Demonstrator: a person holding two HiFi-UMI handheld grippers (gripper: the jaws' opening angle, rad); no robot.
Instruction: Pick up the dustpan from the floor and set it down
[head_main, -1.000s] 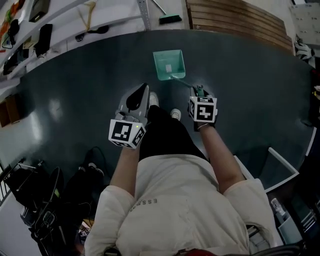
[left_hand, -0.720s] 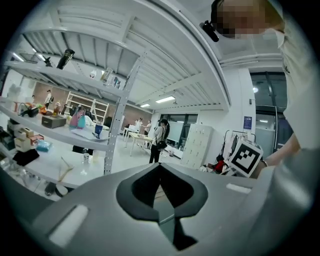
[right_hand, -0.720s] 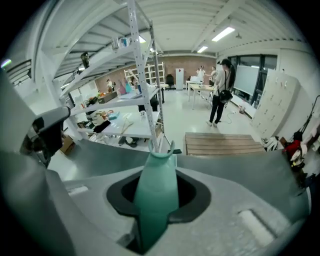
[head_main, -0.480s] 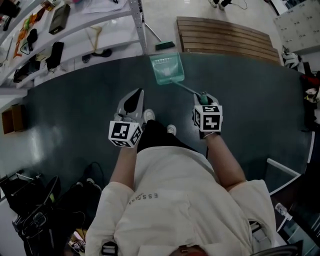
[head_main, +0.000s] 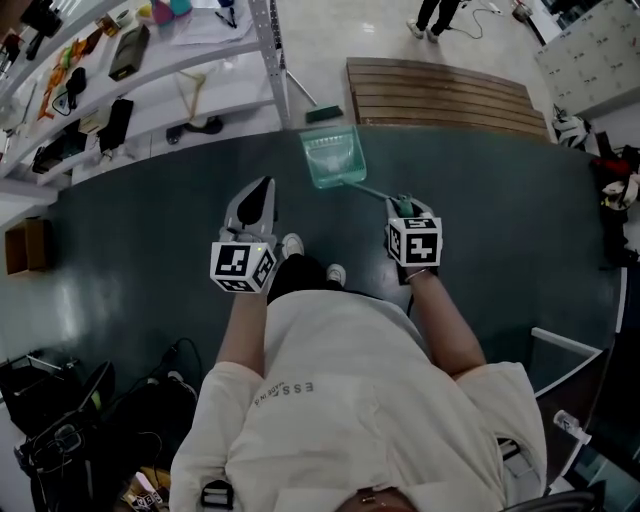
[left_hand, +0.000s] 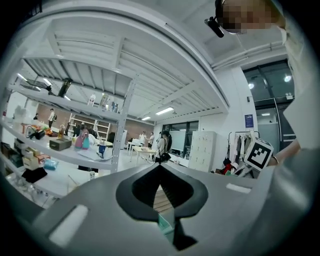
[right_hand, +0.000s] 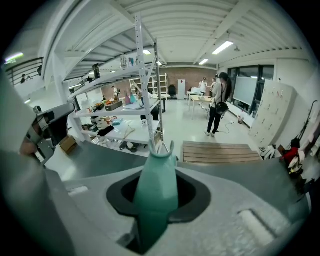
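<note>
The teal dustpan hangs above the dark floor mat, near the mat's far edge. Its thin handle slants back to my right gripper. In the right gripper view the thick teal handle fills the gap between the jaws, and my right gripper is shut on it; the pan is hidden behind the handle's end. My left gripper is held level to the left of the dustpan, apart from it. Its jaws meet at the tip with nothing between them.
A white shelving rack with several items stands at the far left. A wooden pallet lies beyond the mat. A person stands farther off. Black gear and cables lie near left, and a white frame at right.
Both grippers have risen. The dustpan has come up with the right gripper and now sits farther up the picture, at the mat's far edge.
</note>
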